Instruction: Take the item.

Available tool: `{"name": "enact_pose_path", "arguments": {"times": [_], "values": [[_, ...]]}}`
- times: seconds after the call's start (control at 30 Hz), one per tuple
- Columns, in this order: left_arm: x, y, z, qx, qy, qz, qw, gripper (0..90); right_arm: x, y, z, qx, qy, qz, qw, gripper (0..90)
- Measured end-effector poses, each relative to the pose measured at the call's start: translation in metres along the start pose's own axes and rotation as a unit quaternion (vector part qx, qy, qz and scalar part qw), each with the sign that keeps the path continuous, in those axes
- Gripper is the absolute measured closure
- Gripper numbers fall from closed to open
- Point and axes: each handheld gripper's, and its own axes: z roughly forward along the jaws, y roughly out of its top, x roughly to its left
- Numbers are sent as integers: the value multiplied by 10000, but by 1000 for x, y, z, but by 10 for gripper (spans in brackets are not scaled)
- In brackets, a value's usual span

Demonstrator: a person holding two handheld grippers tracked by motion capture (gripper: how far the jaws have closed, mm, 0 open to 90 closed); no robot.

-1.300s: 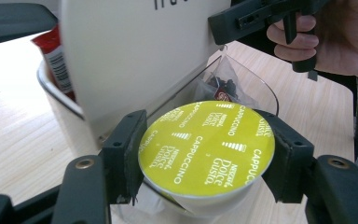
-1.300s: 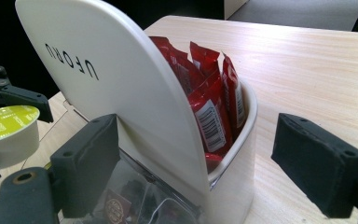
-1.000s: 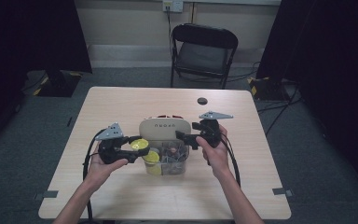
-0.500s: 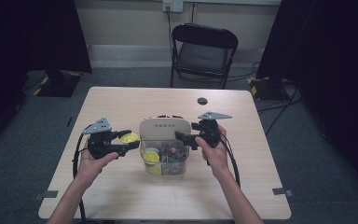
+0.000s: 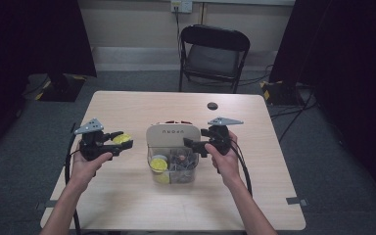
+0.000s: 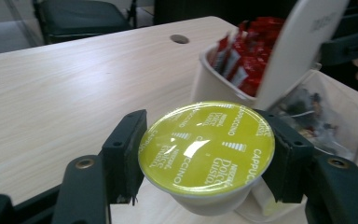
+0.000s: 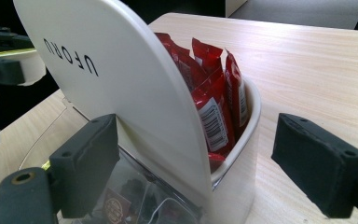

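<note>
Holding a capsule (image 6: 206,148) clamped, the left hand-held gripper (image 5: 120,142) is lying left of the box (image 5: 172,159); the right hand-held gripper (image 7: 209,163) is gaping open.

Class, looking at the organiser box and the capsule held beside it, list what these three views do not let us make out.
- Capsule underside: left gripper view, cut by the bottom edge, jaws cover its sides.
- Clear compartment contents: high view, too small.
- Red sachets lower halves: right gripper view, hidden by the white lid and box wall.
</note>
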Motion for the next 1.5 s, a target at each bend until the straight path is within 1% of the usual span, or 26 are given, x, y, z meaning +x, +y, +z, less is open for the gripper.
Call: {"name": "enact_pose_path", "arguments": {"times": [0.1,0.33,0.37,0.43,0.5,0.57,0.6,0.63,0.67,0.7,0.8,0.93,1.03,1.07,1.1,1.27,1.3,1.43,1.5], "values": [[7,-4,0,13,106,-60,9999,388,0,0,0,2,-6,5,10000,139],[20,-15,7,303,367,-74,9988,388,0,-1,1,20,9,18,10000,137],[20,-15,7,303,367,-74,9988,388,0,-1,1,20,9,18,10000,137],[23,-17,9,329,442,-101,9984,388,0,-1,1,18,4,15,10000,137],[26,-20,10,360,541,-116,9978,388,0,-1,1,16,7,18,10000,137],[30,-22,11,395,588,-142,9974,388,0,-1,1,21,8,14,10000,136],[31,-24,13,396,609,-191,9972,389,0,-1,1,22,9,15,10000,137],[33,-25,13,447,641,-165,9968,389,0,-1,1,26,7,9,10000,136],[34,-27,15,471,660,-201,9965,389,0,-1,1,26,7,9,10000,136],[37,-30,18,558,723,-185,9956,389,0,-1,1,30,13,2,10000,137],[40,-32,20,590,734,-226,9953,389,0,-1,1,33,15,2,10000,137],[45,-38,24,707,794,-260,9940,389,0,-1,1,34,22,6,10000,137],[51,-45,30,845,874,-265,9922,389,0,-1,1,38,22,6,10000,137],[51,-45,30,845,874,-265,9922,389,0,-1,1,39,17,0,10000,137],[52,-47,31,881,901,-274,9916,389,0,-1,1,39,17,0,10000,137],[57,-55,37,986,914,-314,9904,389,0,-1,2,42,14,7,10000,135],[60,-58,39,1058,913,-329,9896,389,0,-1,2,45,18,10,10000,135],[59,-59,41,1104,949,-276,9890,389,0,-1,2,51,1,7,10000,137],[58,-60,44,1113,948,-289,9888,389,0,-1,2,53,-1,-2,10000,137]]}}
